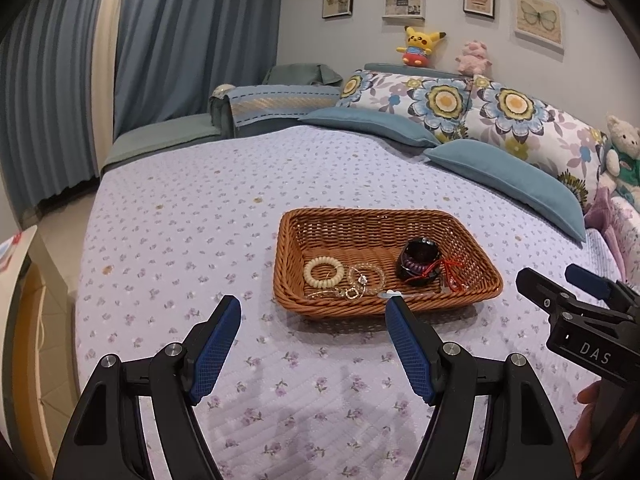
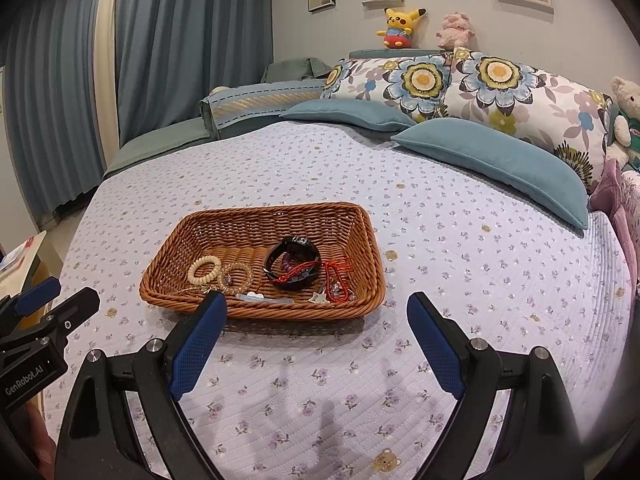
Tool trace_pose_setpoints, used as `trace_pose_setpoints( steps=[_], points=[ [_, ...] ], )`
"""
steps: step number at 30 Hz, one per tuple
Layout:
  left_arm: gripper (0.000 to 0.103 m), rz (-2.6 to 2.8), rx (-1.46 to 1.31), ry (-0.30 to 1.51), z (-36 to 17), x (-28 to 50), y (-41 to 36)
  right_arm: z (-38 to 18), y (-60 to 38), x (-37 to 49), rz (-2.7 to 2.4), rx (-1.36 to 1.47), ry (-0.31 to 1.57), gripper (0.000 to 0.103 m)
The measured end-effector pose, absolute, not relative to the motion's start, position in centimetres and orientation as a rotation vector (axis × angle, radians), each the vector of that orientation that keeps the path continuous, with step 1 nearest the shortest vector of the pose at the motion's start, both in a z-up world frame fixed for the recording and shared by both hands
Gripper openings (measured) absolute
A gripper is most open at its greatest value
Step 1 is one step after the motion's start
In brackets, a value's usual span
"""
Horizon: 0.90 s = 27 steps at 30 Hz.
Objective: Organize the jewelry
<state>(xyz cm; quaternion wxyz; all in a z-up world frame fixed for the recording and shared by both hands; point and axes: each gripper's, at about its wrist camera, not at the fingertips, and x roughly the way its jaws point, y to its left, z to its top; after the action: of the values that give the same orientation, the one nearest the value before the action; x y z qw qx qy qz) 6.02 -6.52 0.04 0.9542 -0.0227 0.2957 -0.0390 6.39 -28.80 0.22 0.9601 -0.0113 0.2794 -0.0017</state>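
Observation:
A brown wicker basket point(image 1: 356, 224) point(image 2: 208, 220) lies on the flowered bedspread. In it are a cream bead bracelet point(image 1: 323, 272) point(image 2: 205, 270), a clear bead bracelet point(image 1: 366, 276) point(image 2: 236, 274), a black bangle point(image 1: 418, 258) point(image 2: 294, 264) with a red cord point(image 1: 450, 274) point(image 2: 336, 280), and small pieces by the near wall. My left gripper point(image 1: 313, 311) is open and empty just before the basket. My right gripper point(image 2: 316, 306) is open and empty at the basket's near rim; it also shows in the left wrist view point(image 1: 560, 280).
The bedspread point(image 1: 200, 220) point(image 2: 460, 240) stretches all around the basket. Blue cushions point(image 2: 492, 160) and flowered pillows point(image 2: 500, 80) lie at the back right. A low wooden table point(image 1: 20, 280) stands left of the bed. Blue curtains point(image 1: 60, 80) hang on the left.

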Motion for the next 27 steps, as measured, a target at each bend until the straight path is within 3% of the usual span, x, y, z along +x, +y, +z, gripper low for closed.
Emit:
trace_pose_setpoints(
  steps=[27],
  points=[
    [0.076,-0.057,-0.016,0.594,0.0,5.9,-7.2,0.1,-28.8,6.3,0.009,-0.017,0.568,0.092]
  ],
)
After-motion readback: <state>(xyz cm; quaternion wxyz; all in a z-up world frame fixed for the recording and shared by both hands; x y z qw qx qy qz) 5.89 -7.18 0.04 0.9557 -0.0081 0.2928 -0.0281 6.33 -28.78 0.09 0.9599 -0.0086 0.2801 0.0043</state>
